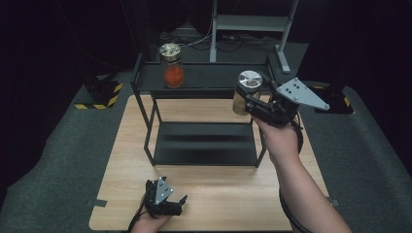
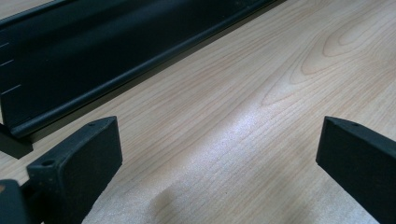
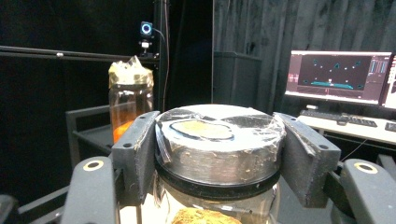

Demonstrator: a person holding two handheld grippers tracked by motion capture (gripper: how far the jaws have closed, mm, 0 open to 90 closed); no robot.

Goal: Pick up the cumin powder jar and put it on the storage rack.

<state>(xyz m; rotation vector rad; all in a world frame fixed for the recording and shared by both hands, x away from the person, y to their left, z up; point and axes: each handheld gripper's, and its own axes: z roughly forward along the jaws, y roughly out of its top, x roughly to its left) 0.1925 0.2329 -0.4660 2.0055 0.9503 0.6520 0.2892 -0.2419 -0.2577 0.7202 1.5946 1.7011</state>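
Above the wooden table (image 1: 214,194), right gripper (image 1: 255,99) clamps a silver-lidded jar (image 1: 245,92); left gripper (image 1: 177,204) gapes wide.

Ahead of me a black rack (image 1: 145,116) stands on the wooden table (image 1: 218,194), a jar (image 1: 172,65) of orange stuff on its top shelf, a monitor (image 3: 337,77) glowing beyond.

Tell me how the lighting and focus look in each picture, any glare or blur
High view: bright table, dark surroundings, slightly soft. Left gripper view: a glare patch on the wood between the open left gripper jaws, which look blurred. Right gripper view: sheen on the silver-lidded jar; dim background with a glowing monitor.
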